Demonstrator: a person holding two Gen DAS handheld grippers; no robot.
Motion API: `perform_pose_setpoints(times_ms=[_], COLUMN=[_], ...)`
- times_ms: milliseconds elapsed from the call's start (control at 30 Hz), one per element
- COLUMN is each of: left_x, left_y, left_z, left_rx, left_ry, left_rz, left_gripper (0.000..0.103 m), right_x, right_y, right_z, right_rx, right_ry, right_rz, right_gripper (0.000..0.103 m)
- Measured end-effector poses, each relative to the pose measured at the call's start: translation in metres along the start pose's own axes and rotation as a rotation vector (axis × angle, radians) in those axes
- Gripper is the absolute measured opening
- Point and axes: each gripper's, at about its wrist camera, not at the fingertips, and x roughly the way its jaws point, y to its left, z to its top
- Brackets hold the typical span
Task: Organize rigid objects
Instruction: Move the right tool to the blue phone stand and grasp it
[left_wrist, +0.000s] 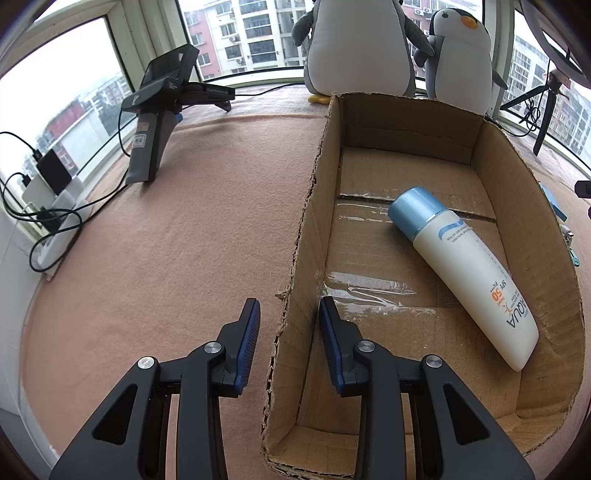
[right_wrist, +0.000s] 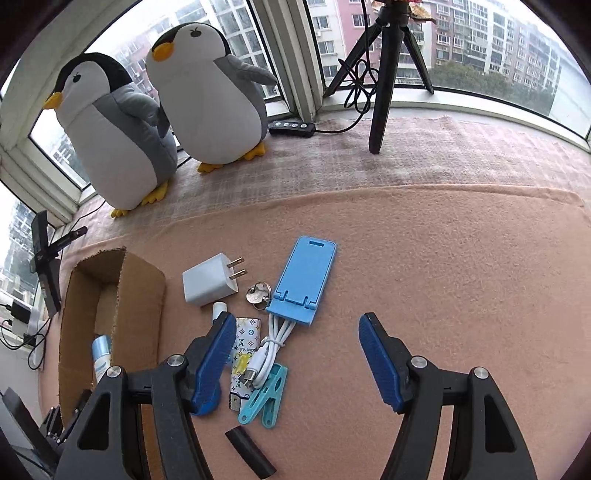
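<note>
Left wrist view: the left tool (left_wrist: 290, 317) straddles the cardboard box's (left_wrist: 314, 206) near wall, jaws apart, likely to steady it; a sunscreen bottle (left_wrist: 469, 269) lies inside. Right wrist view: the right tool (right_wrist: 297, 354) hangs open above a white charger (right_wrist: 207, 284), blue phone stand (right_wrist: 304, 277), keys (right_wrist: 258, 293) and cable (right_wrist: 271, 350) on the table.

- Two plush penguins (right_wrist: 155, 122) stand side by side on the ledge before the window (right_wrist: 480, 48).
- A black tripod (right_wrist: 384, 74) stands right of the penguins, a cable looped at its legs.
- A small black remote (right_wrist: 291, 128) lies between the penguins and the tripod.
- A black handheld device (left_wrist: 162, 107) stands far left of the penguins, near chargers and cables (left_wrist: 48, 206).
- A pink blanket (right_wrist: 443, 266) spreads in front of the penguins.
</note>
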Motion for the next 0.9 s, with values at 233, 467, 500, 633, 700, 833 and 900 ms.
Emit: perform_pose_setpoints(times_ms=[233, 467, 500, 633, 700, 833, 900], left_x=[0.0, 0.001, 0.001, 0.001, 0.0, 0.001, 0.001], left_y=[0.001, 0.003, 0.003, 0.003, 0.003, 0.003, 0.002], left_z=[0.001, 0.001, 0.001, 0.001, 0.0, 0.001, 0.0], left_rx=[-0.002, -0.004, -0.004, -0.004, -0.004, -0.004, -0.004], left_ry=[0.0, -0.001, -0.001, -0.001, -0.001, -0.001, -0.001], left_rz=[-0.002, -0.005, -0.006, -0.008, -0.007, -0.007, -0.007], left_gripper=[0.031, 0.031, 0.03, 0.031, 0.03, 0.031, 0.031], right_x=[0.035, 0.056, 0.058, 0.064, 0.064, 0.063, 0.061], right_y=[-0.006, -0.003, -0.003, 0.0, 0.002, -0.005, -0.011], right_z=[0.025, 0.038, 0.039, 0.039, 0.039, 0.038, 0.037], right_rx=[0.071, 0.073, 0.07, 0.044, 0.028, 0.01, -0.002], right_ry=[0.063, 0.1, 0.107, 0.122, 0.124, 0.125, 0.124], right_rz=[-0.012, -0.066, -0.072, -0.098, -0.108, -0.126, -0.142], right_gripper=[0.065, 0.059, 0.059, 0.056, 0.054, 0.048, 0.042])
